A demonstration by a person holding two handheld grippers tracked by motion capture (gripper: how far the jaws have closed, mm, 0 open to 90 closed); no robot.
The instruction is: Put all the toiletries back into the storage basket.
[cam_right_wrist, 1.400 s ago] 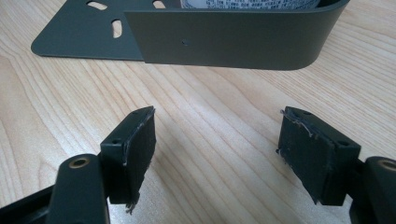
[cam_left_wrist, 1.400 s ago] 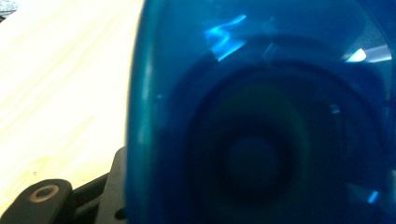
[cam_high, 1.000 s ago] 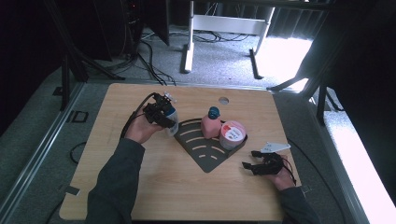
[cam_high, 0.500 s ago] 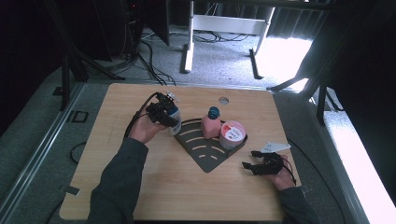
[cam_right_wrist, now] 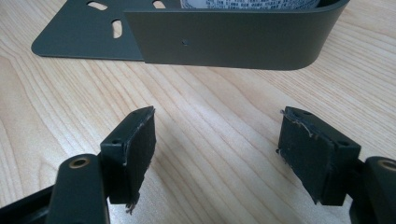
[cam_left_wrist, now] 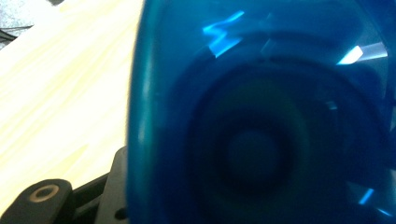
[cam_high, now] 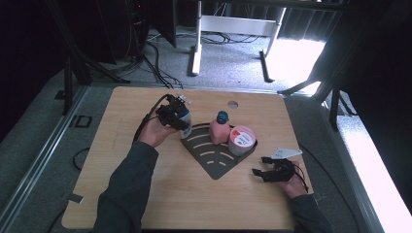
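Grey carpet floor (cam_high: 233, 63), cables (cam_high: 155, 63), white desk frame (cam_high: 233, 24), bright light patch (cam_high: 296, 58).

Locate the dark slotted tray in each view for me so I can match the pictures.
High view: tray at the middle of the table, holding a pink bottle and a tub.
Left gripper view: hidden behind the blue bottle close to the lens.
Right gripper view: its curved wall along the top edge.
Shared landmark: the pale wooden table.

Pale wooden table (cam_high: 145, 194) on grey carpet (cam_high: 43, 145), white desk frame (cam_high: 233, 24) beyond.
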